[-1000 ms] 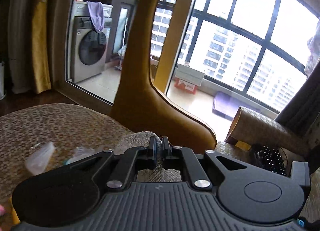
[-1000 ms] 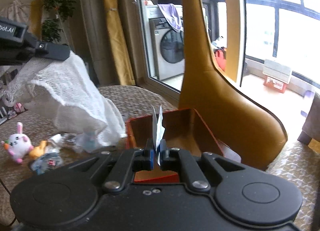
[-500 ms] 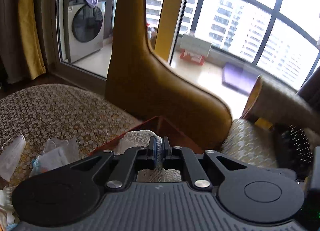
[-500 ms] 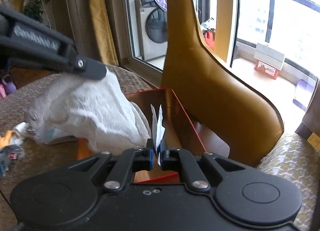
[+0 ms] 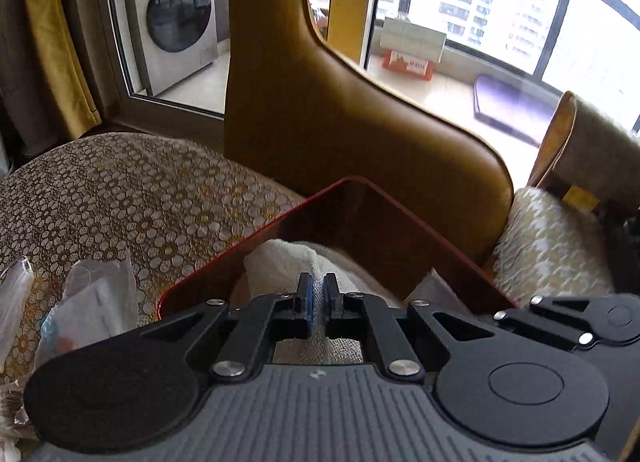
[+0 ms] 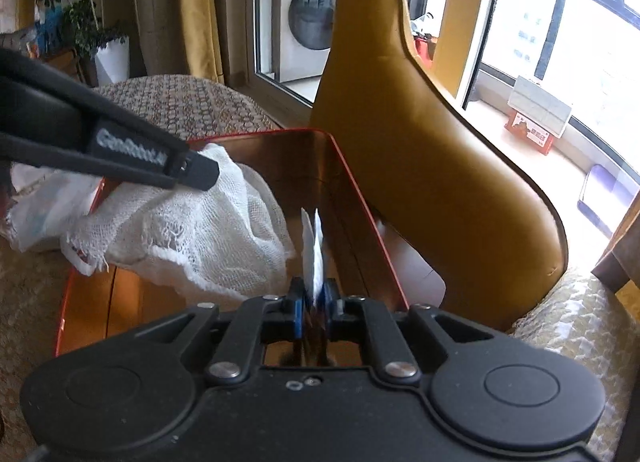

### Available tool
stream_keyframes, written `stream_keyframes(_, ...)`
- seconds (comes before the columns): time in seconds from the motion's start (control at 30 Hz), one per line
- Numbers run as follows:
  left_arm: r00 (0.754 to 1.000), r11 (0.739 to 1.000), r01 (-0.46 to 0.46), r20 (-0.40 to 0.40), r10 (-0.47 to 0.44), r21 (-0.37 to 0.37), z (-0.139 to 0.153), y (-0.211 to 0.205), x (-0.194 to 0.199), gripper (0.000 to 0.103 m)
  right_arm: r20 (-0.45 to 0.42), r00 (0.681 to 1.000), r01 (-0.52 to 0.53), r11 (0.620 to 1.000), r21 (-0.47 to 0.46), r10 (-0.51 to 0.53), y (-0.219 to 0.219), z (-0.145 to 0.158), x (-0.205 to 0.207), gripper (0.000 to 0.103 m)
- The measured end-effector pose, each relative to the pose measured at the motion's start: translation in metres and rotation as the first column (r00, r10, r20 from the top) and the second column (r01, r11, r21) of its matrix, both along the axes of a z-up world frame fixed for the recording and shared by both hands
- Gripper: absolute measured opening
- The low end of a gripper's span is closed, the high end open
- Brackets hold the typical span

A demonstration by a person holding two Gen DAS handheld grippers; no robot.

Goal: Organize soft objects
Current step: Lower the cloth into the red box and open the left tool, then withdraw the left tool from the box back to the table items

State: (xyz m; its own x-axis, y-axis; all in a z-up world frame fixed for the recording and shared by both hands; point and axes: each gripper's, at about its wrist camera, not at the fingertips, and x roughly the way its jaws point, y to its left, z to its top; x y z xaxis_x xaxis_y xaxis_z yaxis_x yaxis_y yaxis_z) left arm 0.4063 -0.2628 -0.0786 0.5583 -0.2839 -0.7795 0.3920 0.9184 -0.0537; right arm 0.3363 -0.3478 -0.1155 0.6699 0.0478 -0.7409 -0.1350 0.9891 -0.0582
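Gauze cloth [image 6: 192,238]: white, loosely woven and frayed at the edge, hanging over the open red box [image 6: 352,198] with its lower folds inside the walls.
Box position: on the patterned tablecloth [image 5: 120,190], close against a tan chair [image 5: 360,134].
Left gripper [image 5: 316,298]: jaws nearly together, clamped on a bunched fold of the cloth; seen from the side in the right wrist view, its tip is at the top of the bundle.
Right gripper [image 6: 314,302]: pinches a small white folded piece [image 6: 314,250] that stands upright between the blue pads; its jaws have just been opening a little, yet the piece is not free of them.
Handling of the cloth: probably very light and limp, no stiffness at all; it will sag and spread wherever it is let go. The open weave looks likely to snag on a pad or a box corner.
Where to hold: a gathered fold, as now, seems safer than the frayed edge, which may pull threads.
Left wrist view only: crumpled clear wrappers [image 5: 92,298] lying on the tablecloth left of the box.
Right wrist view only: the whole drape of the cloth, the box floor, the white piece, and a potted plant [image 6: 80,22] far behind.
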Motion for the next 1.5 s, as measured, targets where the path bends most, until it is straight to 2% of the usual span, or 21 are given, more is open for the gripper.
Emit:
stream_keyframes(0.2,0.999,1.000,-0.018,-0.028,0.019,0.024,-0.010,0.000,0.003,0.005,-0.014,1.000,-0.021,1.000,0.002,0.021,-0.001,0.001,0.002,0.018)
stream_keyframes(0.5,0.999,1.000,-0.023,-0.048,0.022,-0.015,-0.004,0.007,-0.003,0.007,-0.006,1.000,-0.007,0.999,0.046,0.007,-0.009,0.007,-0.002,0.034)
stream_keyframes(0.8,0.999,0.998,-0.026,-0.039,0.024,-0.051,0.012,0.018,-0.019,0.008,0.038,0.999,-0.024,0.998,0.053,0.022,-0.008,0.027,-0.022,0.042)
stream_keyframes(0.9,1.000,0.998,-0.022,-0.021,0.021,-0.057,0.020,0.023,-0.029,0.008,0.068,0.997,-0.038,0.999,0.034,0.036,-0.004,0.037,-0.034,0.049)
stream_keyframes(1.07,1.000,0.997,-0.026,-0.016,0.025,-0.073,0.032,0.033,-0.040,0.008,0.096,0.995,-0.032,0.998,0.053,0.027,-0.002,0.052,-0.049,0.054)
stream_keyframes(1.23,1.000,0.998,-0.012,0.007,0.013,-0.061,0.037,0.035,-0.052,0.008,0.111,0.993,-0.033,0.997,0.064,0.026,0.002,0.062,-0.066,0.055)
stream_keyframes(1.27,1.000,0.998,-0.008,0.007,0.008,-0.068,0.039,0.036,-0.055,0.009,0.114,0.993,-0.034,0.997,0.065,0.027,0.003,0.063,-0.069,0.055)
stream_keyframes(1.33,1.000,0.997,-0.005,0.010,0.006,-0.082,0.044,0.039,-0.060,0.023,0.118,0.993,-0.034,0.997,0.073,0.025,0.004,0.066,-0.075,0.056)
stream_keyframes(1.4,1.000,0.996,-0.004,0.026,0.006,-0.092,0.050,0.044,-0.068,0.057,0.120,0.993,-0.031,0.996,0.082,0.022,0.005,0.069,-0.080,0.056)
stream_keyframes(1.43,0.999,0.995,-0.001,0.040,0.005,-0.100,0.054,0.047,-0.073,0.061,0.122,0.992,-0.031,0.996,0.088,0.020,0.006,0.072,-0.084,0.056)
stream_keyframes(1.5,0.998,0.994,0.002,0.056,0.004,-0.111,0.062,0.054,-0.083,0.062,0.126,0.992,-0.037,0.995,0.097,0.025,0.007,0.076,-0.092,0.056)
